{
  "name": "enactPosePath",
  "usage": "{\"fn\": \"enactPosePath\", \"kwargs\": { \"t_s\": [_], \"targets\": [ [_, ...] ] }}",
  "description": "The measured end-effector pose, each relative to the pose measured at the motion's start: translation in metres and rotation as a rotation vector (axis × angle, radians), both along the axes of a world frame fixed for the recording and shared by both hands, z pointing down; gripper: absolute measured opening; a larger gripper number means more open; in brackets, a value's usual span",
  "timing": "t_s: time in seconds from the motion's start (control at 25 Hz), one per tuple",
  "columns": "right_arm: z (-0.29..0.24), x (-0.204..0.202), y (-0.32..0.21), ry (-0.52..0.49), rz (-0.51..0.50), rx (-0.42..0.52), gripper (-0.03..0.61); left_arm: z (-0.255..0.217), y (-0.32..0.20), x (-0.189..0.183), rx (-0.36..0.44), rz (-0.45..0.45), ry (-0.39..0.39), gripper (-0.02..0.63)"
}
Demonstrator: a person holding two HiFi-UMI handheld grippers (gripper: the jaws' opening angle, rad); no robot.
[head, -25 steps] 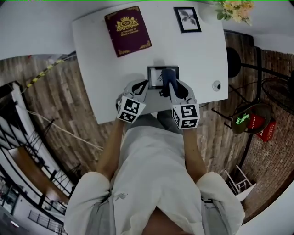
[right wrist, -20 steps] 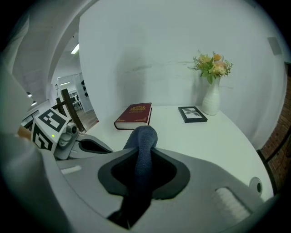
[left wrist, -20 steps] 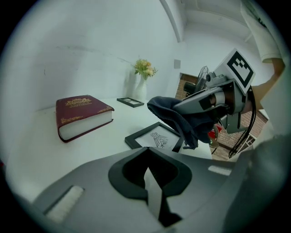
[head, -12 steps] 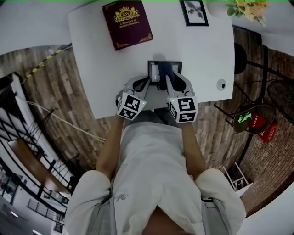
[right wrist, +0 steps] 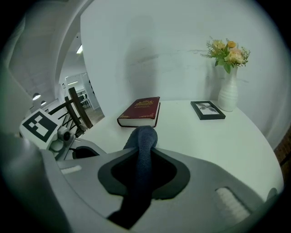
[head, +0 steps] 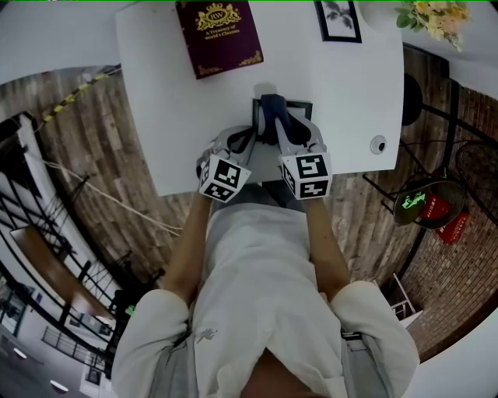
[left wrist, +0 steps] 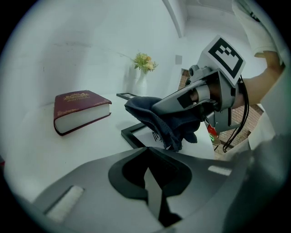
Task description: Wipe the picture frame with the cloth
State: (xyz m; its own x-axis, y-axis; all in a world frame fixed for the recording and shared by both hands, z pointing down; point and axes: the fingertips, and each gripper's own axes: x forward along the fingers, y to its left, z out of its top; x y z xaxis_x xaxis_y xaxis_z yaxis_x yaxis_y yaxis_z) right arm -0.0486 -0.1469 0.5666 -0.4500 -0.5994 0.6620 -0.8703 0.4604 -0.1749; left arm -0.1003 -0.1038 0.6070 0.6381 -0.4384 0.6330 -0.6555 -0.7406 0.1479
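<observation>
A black picture frame (head: 302,108) (left wrist: 132,134) lies flat on the white table (head: 156,93), close to its near edge. My right gripper (head: 274,118) (right wrist: 138,186) is shut on a dark blue cloth (head: 271,104) (right wrist: 143,143). The cloth (left wrist: 157,119) hangs over the frame's far left part and hides much of the glass. My left gripper (head: 247,140) (left wrist: 150,179) sits low at the frame's near left side with its jaws shut. I cannot make out anything held between them. The frame's near edge is hidden behind both grippers.
A burgundy book (head: 219,35) (right wrist: 141,111) lies at the far left of the table. A small framed picture (head: 341,19) (right wrist: 208,110) and a white vase of flowers (right wrist: 227,91) stand at the far right. A small round fitting (head: 378,144) sits near the right edge.
The right gripper has pushed the cloth across the frame, from its middle toward its far left edge. The left gripper has stayed by the frame's near left side.
</observation>
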Motion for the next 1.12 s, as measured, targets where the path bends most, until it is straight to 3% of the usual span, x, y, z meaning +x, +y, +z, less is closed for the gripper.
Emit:
{"fn": "enactPosePath", "kwargs": {
  "t_s": [0.64,1.12],
  "targets": [
    [0.025,-0.044,-0.013,0.027,-0.076,-0.05,0.063,-0.002,0.0,0.0,0.007,-0.003,-0.002,0.02],
    [0.035,-0.027,-0.014,0.079,-0.042,-0.057,0.063,-0.001,-0.001,0.0,0.007,-0.012,-0.002,0.02]
  ]
}}
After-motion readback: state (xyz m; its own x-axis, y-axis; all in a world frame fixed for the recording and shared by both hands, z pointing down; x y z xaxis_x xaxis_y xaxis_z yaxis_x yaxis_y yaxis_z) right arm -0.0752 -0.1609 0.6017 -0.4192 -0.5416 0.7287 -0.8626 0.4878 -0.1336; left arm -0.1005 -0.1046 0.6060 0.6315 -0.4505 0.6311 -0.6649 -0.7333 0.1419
